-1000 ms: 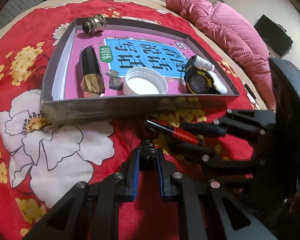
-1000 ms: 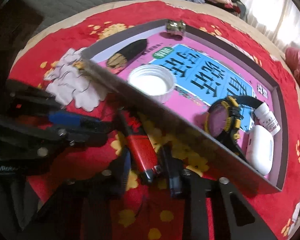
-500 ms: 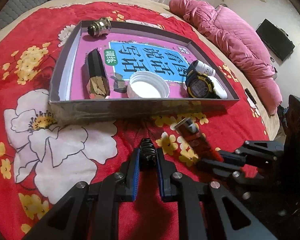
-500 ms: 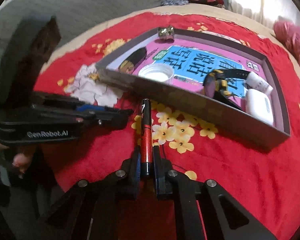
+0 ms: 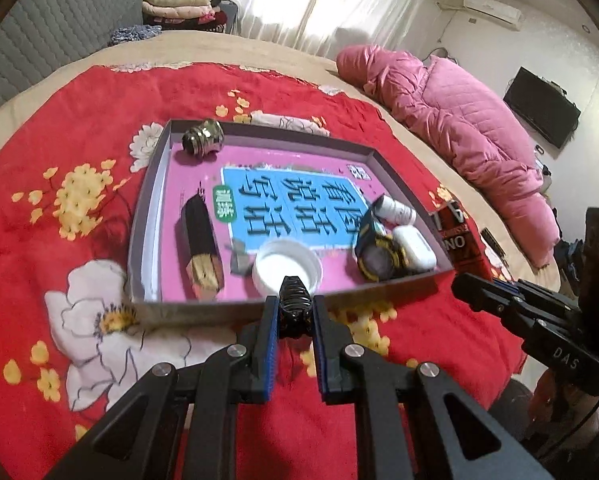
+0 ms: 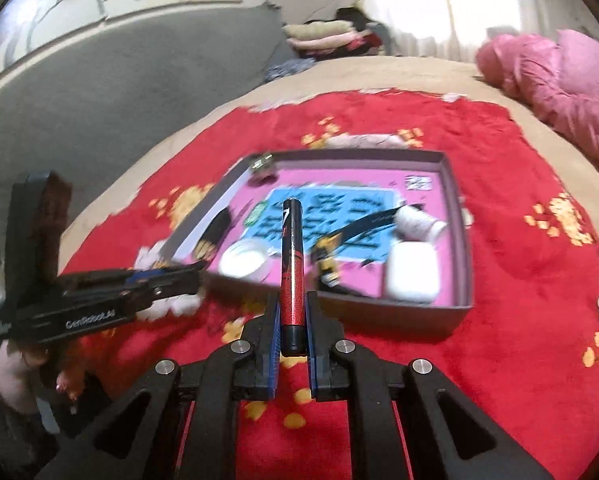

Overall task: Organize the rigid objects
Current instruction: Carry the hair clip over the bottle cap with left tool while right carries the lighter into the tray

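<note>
- A bed [image 5: 187, 46] is shown, covered by a red blanket [image 5: 79, 128] printed with white and yellow flowers; a pink quilted coat [image 5: 451, 120] is laid along its far right side.
- A shallow grey box [image 5: 147, 208] with a pink and blue printed floor is set on the blanket, seen from both wrist views.
- Inside the box, a white round lid [image 5: 287, 266] is placed near the front wall, with a dark wood-grained block [image 5: 201, 248] to its left and a metal threaded fitting [image 5: 203, 138] in the far left corner.
- At the right end of the box, a black and yellow watch [image 5: 375, 252], a white earbud case [image 5: 413, 248] and a small white bottle [image 5: 395, 210] are grouped close together.
- The left tongs [image 5: 295, 312] are clenched on a small black coiled spring [image 5: 295, 300], held just before the box's front wall.
- The right tongs [image 6: 293, 320] are clenched on a red and black pen [image 6: 292, 264], whose upper end is seen in front of the box's interior; whether it is over the box cannot be told.
- The person's hand [image 6: 15, 376] is partly seen under the left tool.
</note>
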Demonstrator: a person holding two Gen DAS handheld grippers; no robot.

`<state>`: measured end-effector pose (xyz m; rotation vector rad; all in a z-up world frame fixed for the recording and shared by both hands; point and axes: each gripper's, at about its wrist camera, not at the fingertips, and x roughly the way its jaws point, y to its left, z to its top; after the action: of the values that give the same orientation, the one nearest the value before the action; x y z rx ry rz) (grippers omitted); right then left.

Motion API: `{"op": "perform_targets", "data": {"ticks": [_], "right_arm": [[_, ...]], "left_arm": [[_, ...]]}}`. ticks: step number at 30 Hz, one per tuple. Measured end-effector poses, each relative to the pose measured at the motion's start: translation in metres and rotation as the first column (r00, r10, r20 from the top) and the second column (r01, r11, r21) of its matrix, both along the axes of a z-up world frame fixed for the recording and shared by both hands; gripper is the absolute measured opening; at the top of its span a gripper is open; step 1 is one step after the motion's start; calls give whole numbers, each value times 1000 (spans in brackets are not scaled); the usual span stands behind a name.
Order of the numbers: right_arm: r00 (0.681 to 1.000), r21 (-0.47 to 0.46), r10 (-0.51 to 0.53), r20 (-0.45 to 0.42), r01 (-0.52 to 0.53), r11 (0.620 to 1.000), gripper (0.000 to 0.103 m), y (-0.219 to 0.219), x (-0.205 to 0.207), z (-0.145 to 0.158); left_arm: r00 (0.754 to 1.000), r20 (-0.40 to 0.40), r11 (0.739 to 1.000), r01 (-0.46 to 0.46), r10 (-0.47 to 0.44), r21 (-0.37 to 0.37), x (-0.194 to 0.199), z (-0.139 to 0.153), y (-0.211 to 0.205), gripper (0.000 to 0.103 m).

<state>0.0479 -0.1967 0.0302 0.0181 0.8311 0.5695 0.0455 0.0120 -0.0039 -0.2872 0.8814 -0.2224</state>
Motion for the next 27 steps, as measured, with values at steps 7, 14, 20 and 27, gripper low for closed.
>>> {"op": "perform_targets", "data": {"ticks": [7, 14, 20, 27], "right_arm": [[997, 6, -75, -5, 75, 997, 10, -17, 16, 0], [994, -4, -107, -4, 107, 994, 10, -22, 24, -4], [994, -18, -114, 3, 114, 993, 10, -21, 33, -7], [991, -51, -132, -13, 131, 990, 10, -18, 42, -15]], "left_arm": [[999, 41, 997, -30, 27, 76, 17, -1, -6, 16], [1000, 27, 999, -14, 13, 49, 30, -10, -8, 16], [1000, 22, 999, -10, 9, 44, 39, -16, -12, 16], [1000, 7, 999, 1, -1, 42, 47, -23, -13, 16]]}}
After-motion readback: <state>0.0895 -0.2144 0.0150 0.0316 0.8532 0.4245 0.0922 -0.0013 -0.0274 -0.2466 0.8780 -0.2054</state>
